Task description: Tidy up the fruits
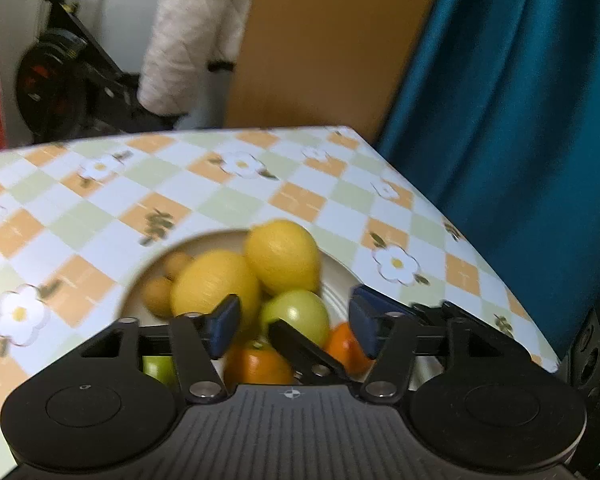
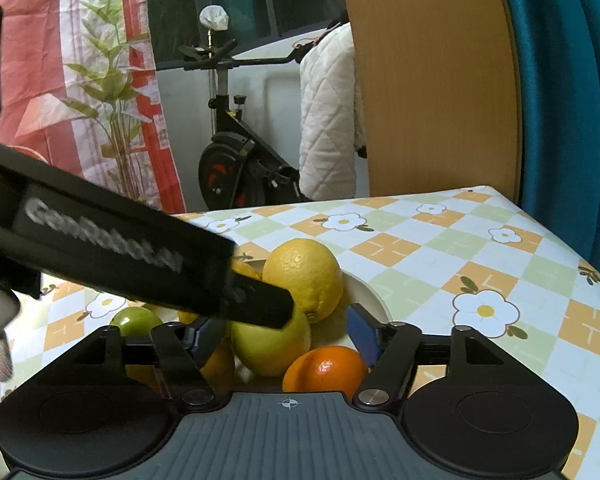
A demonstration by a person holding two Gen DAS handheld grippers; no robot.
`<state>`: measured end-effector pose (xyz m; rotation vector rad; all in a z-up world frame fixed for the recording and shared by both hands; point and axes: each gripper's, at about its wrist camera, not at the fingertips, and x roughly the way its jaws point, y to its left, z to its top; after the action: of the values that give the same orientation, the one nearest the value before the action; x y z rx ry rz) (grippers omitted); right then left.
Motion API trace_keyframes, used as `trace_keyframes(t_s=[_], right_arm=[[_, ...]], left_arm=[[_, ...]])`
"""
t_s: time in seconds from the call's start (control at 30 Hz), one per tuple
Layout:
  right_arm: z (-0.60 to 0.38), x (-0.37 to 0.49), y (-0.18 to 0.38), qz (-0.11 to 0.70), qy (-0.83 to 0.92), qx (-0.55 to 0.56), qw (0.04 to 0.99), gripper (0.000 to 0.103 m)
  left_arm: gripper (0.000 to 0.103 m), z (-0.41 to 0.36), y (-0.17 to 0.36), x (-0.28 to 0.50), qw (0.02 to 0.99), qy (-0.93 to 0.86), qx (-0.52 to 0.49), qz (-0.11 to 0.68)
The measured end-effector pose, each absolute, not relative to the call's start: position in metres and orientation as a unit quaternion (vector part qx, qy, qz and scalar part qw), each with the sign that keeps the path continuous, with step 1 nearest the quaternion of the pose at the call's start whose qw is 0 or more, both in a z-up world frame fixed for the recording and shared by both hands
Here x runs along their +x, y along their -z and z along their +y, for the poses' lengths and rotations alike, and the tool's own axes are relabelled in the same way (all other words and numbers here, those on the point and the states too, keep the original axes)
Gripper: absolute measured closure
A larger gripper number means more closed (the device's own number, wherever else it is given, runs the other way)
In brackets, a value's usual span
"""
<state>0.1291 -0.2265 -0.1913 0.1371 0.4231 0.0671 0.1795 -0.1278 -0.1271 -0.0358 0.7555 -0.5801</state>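
A white plate (image 1: pixel 336 284) on the checked tablecloth holds a pile of fruit: two lemons (image 1: pixel 282 256), a green apple (image 1: pixel 296 314), oranges (image 1: pixel 256 362) and small tan fruits (image 1: pixel 160 292). My left gripper (image 1: pixel 294 320) is open just above the pile, nothing between its blue pads. In the right wrist view the left gripper's body (image 2: pixel 112 248) crosses from the left over a lemon (image 2: pixel 306 270) and a green apple (image 2: pixel 270 346). My right gripper (image 2: pixel 286 336) is open over the same plate (image 2: pixel 366 294), above an orange (image 2: pixel 326 368).
The table (image 1: pixel 228 196) has its far edge and right corner close behind the plate. A second green apple (image 2: pixel 134 320) lies left of the pile. Beyond stand an exercise bike (image 2: pixel 236 160), a white jacket, a wooden panel and a teal curtain (image 1: pixel 520 120).
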Motion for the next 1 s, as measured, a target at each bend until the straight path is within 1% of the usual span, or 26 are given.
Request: trace_keyframes(t_s=[0.07, 0.13, 0.2, 0.27, 0.3, 0.4, 0.5, 0.67, 0.87, 1.0], right_arm=[[-0.228, 0.129, 0.191, 0.207, -0.033, 0.071, 0.975, 0.031], [-0.228, 0.128, 0.190, 0.205, -0.033, 0.071, 0.976, 0.026], [-0.228, 0.127, 0.190, 0.205, -0.033, 0.071, 0.976, 0.017], [-0.228, 0.127, 0.189, 0.208, -0.031, 0.074, 0.975, 0.011], [-0.228, 0.127, 0.189, 0.210, -0.030, 0.077, 0.974, 0.007], [-0.229, 0.127, 0.187, 0.228, -0.025, 0.093, 0.969, 0.001], [-0.229, 0.126, 0.179, 0.242, -0.029, 0.106, 0.964, 0.001], [-0.225, 0.113, 0.159, 0.248, -0.020, 0.095, 0.964, 0.001], [-0.214, 0.090, 0.130, 0.259, 0.003, 0.082, 0.962, 0.001], [-0.202, 0.074, 0.109, 0.256, 0.007, 0.075, 0.964, 0.001]], left_arm=[[0.029, -0.121, 0.121, 0.177, 0.896, 0.267, -0.024, 0.354], [0.026, -0.110, 0.115, 0.175, 0.902, 0.253, -0.033, 0.349], [0.023, -0.101, 0.110, 0.173, 0.907, 0.238, -0.039, 0.346], [0.018, -0.092, 0.107, 0.172, 0.912, 0.219, -0.042, 0.345], [0.017, -0.086, 0.105, 0.170, 0.915, 0.207, -0.042, 0.345], [0.017, -0.077, 0.100, 0.165, 0.920, 0.180, -0.032, 0.346], [0.017, -0.073, 0.094, 0.155, 0.926, 0.174, -0.010, 0.335], [0.017, -0.070, 0.081, 0.140, 0.941, 0.133, 0.031, 0.309], [0.016, -0.052, 0.065, 0.123, 0.943, 0.132, 0.015, 0.304], [0.016, -0.044, 0.056, 0.104, 0.942, 0.138, 0.025, 0.304]])
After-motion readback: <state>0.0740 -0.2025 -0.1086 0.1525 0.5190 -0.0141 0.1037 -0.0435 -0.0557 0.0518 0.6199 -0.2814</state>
